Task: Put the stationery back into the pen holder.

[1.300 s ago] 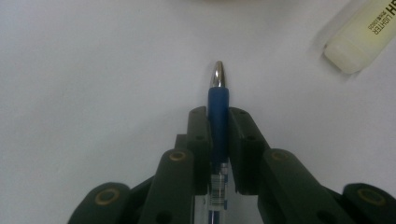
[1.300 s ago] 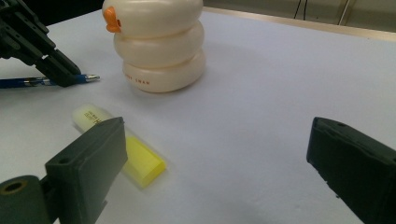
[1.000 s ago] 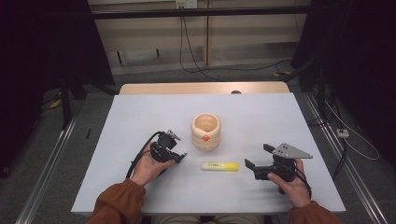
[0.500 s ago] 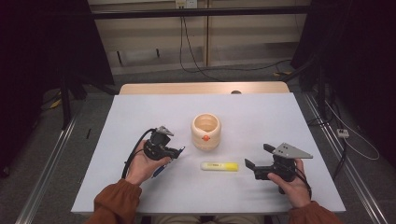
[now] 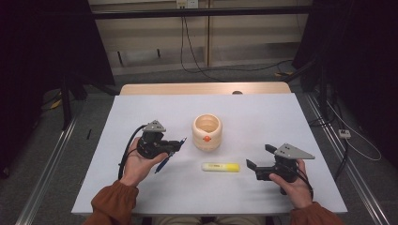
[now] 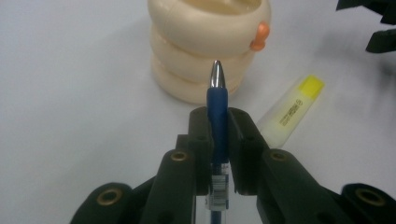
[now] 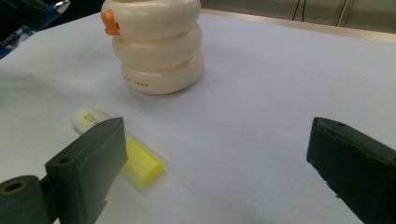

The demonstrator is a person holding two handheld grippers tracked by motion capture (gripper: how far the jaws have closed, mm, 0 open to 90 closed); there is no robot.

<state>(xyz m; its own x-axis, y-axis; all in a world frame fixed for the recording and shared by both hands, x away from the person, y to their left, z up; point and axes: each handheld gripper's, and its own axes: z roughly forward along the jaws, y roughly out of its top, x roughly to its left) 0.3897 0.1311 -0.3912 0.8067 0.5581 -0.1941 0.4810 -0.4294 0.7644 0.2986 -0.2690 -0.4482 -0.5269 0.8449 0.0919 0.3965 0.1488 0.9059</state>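
The left gripper is pinching a blue pen between its jaws, hovering just left of the cream holder, with the pen's silver tip pointing toward the holder's ringed side. The holder is standing upright on the white table, showing a small orange beak. A yellow highlighter is lying flat just in front of the holder, toward the person. Farther right of the holder, the right gripper is resting with its jaws spread wide and nothing between them, near the highlighter's end.
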